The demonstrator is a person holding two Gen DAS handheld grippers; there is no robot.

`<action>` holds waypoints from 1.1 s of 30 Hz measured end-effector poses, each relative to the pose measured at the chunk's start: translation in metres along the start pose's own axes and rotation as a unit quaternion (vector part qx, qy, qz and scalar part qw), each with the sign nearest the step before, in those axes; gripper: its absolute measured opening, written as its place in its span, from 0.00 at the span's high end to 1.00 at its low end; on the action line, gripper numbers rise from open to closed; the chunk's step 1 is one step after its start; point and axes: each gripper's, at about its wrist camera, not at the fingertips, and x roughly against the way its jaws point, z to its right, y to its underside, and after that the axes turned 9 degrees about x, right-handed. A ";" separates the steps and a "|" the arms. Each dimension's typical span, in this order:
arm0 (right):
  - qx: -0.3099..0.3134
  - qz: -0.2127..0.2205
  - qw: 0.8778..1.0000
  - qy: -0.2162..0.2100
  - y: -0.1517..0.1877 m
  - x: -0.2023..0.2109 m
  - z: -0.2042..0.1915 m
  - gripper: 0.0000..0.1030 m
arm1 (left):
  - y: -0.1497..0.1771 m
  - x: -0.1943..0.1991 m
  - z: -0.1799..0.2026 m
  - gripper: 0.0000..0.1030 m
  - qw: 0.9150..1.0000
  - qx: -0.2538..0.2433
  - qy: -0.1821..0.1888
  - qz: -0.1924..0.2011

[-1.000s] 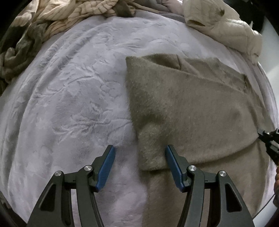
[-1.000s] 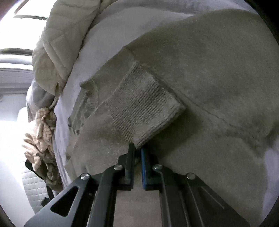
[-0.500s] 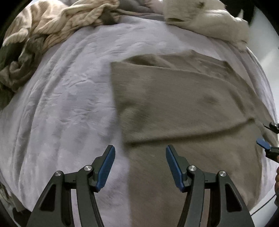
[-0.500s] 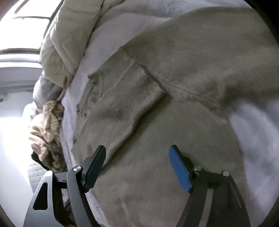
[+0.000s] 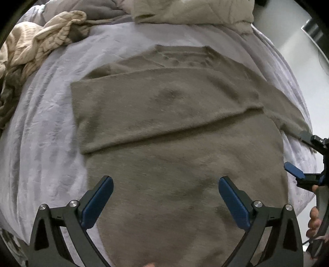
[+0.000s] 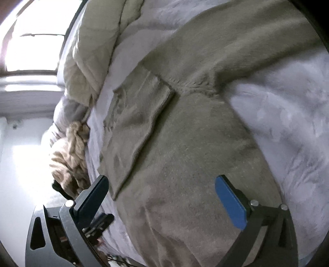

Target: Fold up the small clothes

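Observation:
An olive-brown fuzzy sweater (image 5: 176,156) lies flat on a pale lilac bedspread (image 5: 47,131). One sleeve (image 5: 160,111) is folded across its chest, and its ribbed cuff (image 6: 144,98) shows in the right wrist view. My left gripper (image 5: 165,197) hovers open over the sweater's lower body, holding nothing. My right gripper (image 6: 161,197) is open too, above the sweater (image 6: 185,164) near its right side. In the left wrist view the right gripper (image 5: 304,158) appears at the far right edge, beside the other sleeve (image 5: 287,115).
A cream striped garment (image 5: 37,47) is heaped at the back left of the bed. A beige quilted duvet (image 5: 191,12) is bunched along the far edge, seen also as the duvet (image 6: 90,49) in the right wrist view. Fingers of a hand (image 5: 313,221) show at right.
My right gripper let go of the sleeve cuff, opened, and drew back. My left gripper moved right and back, so it now hangs over the sweater's body instead of its left edge.

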 end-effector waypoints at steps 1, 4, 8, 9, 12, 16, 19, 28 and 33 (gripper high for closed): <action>-0.010 -0.003 1.000 -0.006 0.001 0.002 0.004 0.00 | 0.000 -0.001 0.003 0.01 1.000 0.000 -0.005 -0.002; -0.014 -0.018 1.000 0.020 0.000 0.006 0.012 0.00 | 0.003 -0.003 0.012 0.01 1.000 -0.004 -0.001 -0.015; -0.022 0.010 0.999 0.043 -0.004 0.027 0.028 0.00 | 0.003 -0.005 0.027 0.01 1.000 -0.015 0.005 -0.022; -0.027 0.015 0.998 0.046 -0.006 0.031 0.032 0.00 | 0.004 -0.005 0.031 0.01 1.000 -0.020 0.005 -0.022; -0.045 0.037 0.996 0.063 -0.012 0.048 0.048 0.00 | 0.004 -0.005 0.046 0.01 0.999 -0.029 0.009 -0.023; -0.063 0.062 0.993 0.075 -0.021 0.069 0.069 0.00 | -0.004 -0.010 0.063 0.01 0.999 -0.038 0.016 -0.027; -0.074 0.073 0.991 0.079 -0.027 0.080 0.081 0.00 | -0.009 -0.013 0.074 0.01 0.998 -0.046 0.019 -0.030; -0.103 0.107 0.987 0.056 -0.046 0.107 0.112 0.00 | -0.017 -0.024 0.102 0.01 0.997 -0.056 0.027 -0.036; -0.119 0.137 0.983 0.041 -0.054 0.122 0.129 0.00 | -0.016 -0.029 0.118 0.01 0.997 -0.064 0.027 -0.037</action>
